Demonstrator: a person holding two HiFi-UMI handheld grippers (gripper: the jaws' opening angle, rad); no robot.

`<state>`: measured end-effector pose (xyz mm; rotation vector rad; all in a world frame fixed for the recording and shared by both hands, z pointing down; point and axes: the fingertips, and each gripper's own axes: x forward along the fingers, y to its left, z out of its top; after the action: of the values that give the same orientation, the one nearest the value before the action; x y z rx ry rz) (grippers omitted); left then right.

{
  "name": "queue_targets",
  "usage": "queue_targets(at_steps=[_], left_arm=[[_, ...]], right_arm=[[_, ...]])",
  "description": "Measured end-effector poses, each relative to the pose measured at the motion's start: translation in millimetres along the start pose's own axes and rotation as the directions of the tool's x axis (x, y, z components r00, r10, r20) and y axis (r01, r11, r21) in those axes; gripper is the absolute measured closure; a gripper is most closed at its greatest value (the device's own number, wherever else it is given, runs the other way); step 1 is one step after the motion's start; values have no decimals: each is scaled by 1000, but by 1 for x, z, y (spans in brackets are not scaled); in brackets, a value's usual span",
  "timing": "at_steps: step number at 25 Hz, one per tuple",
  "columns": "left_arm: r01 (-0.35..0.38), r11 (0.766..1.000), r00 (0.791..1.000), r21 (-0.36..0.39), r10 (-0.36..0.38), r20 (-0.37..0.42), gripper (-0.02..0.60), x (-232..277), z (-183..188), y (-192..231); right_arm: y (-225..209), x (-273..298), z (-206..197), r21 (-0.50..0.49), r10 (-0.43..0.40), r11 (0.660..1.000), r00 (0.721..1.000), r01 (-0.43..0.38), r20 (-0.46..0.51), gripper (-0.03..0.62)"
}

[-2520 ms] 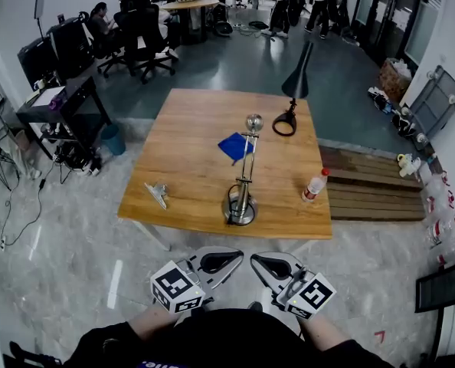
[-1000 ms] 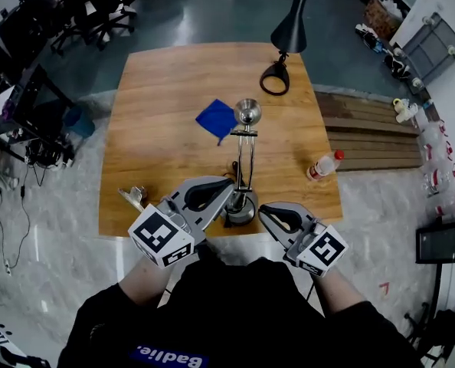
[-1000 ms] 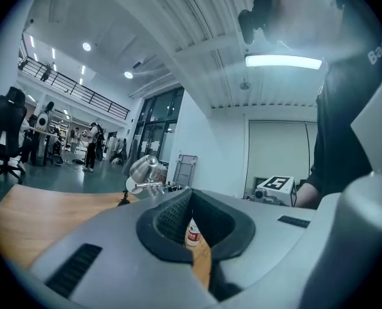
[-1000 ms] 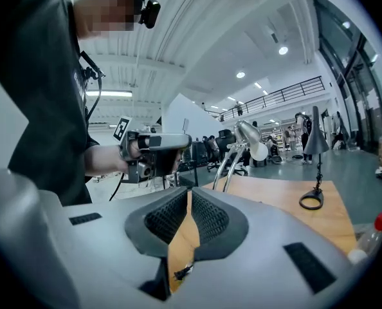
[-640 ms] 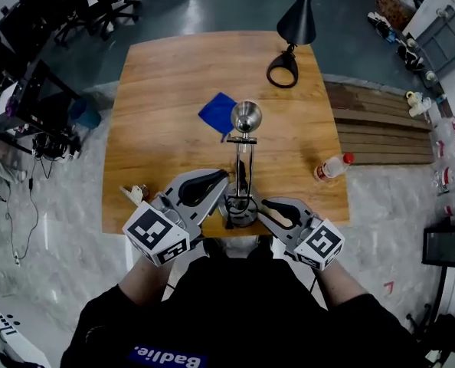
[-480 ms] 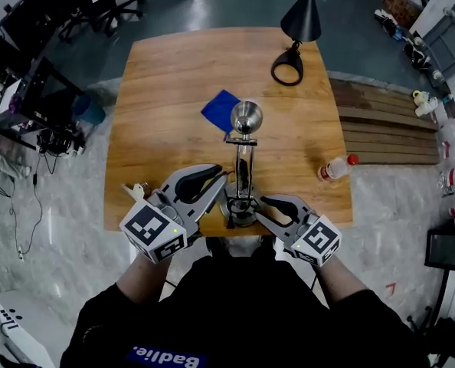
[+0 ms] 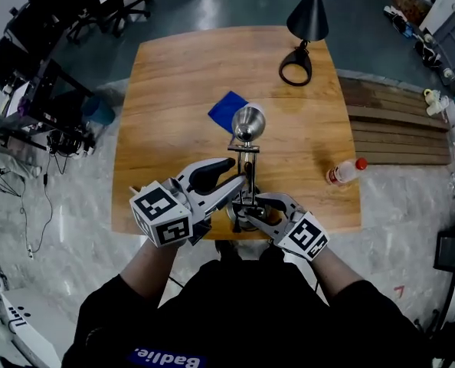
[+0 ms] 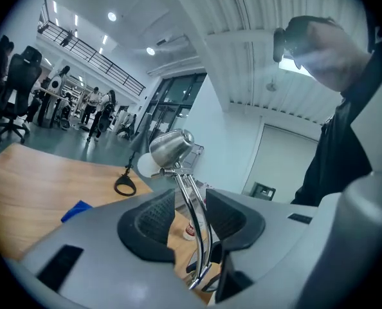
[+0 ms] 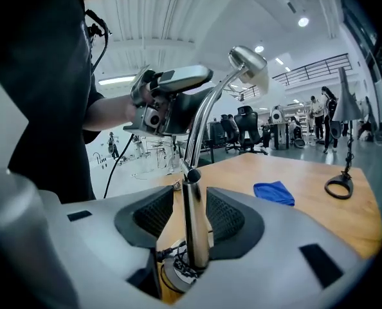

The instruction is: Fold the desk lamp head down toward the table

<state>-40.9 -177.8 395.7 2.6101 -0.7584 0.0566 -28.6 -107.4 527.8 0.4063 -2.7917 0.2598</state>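
Moved: both claws, shut and held short of the worktop's near edge in the earliest view, now flank the desk lamp (image 7: 250, 162); their jaws have just been opening, with lamp metal between each pair.
Desk lamp: stands upright at the near edge of the worktop (image 7: 174, 90), its round base (image 9: 178, 272) on the wood and its head (image 7: 248, 122) raised, so the fold is not yet done.
Left claw (image 8: 190, 214): released, jaws apart around the twin chrome upper arms (image 8: 194, 205) below the head, pads not pressing. It probably sits there to be the one that swings the head down.
Right claw (image 9: 191, 217): released, jaws apart on either side of the lower post (image 9: 194, 237), just above the base. Its job looks like steadying the stand (a push high up could tip or slide it, and the edge is close).
Next need: both must clench before any folding force goes in.
Blue cloth (image 7: 227, 110): lies flat just beyond the head, clear of the likely fold path only if the head comes down short of it.
Bottle (image 7: 345, 172): near the right edge, well apart from the lamp.
Black lamp (image 7: 304, 29): at the far edge, untouched.
Count: two lamps (one chrome, one black), two claws, one cloth, one bottle, one worktop.
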Motion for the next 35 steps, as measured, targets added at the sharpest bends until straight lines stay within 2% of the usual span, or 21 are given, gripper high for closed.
queue_targets(at_steps=[5,9,15,18,25,30,35], left_arm=[[40,999,999,-34,-40,-16,439,14,5,9],[100,991,995,-89,-102,-13,440,20,9,8],[154,974,988,-167,-157,-6,503,22,9,12],[176,964,984,-198,-178,5,511,23,10,12],[163,963,986,-213,-166,7,512,26,9,18],[123,960,992,-253,-128,-2,509,32,2,30],[119,946,992,-302,-127,-6,502,42,-6,44]], right_arm=[[-7,10,2,-6,0,1000,1000,0,6,450],[-5,15,0,-8,26,1000,1000,-26,3,452],[-5,16,-2,-23,53,998,998,-52,16,474],[-5,16,-2,-43,59,997,998,-59,13,481],[-5,16,0,-38,45,998,999,-44,16,485],[-1,16,-2,-44,44,998,999,-43,16,485],[-3,16,-2,-29,40,999,999,-39,24,485]])
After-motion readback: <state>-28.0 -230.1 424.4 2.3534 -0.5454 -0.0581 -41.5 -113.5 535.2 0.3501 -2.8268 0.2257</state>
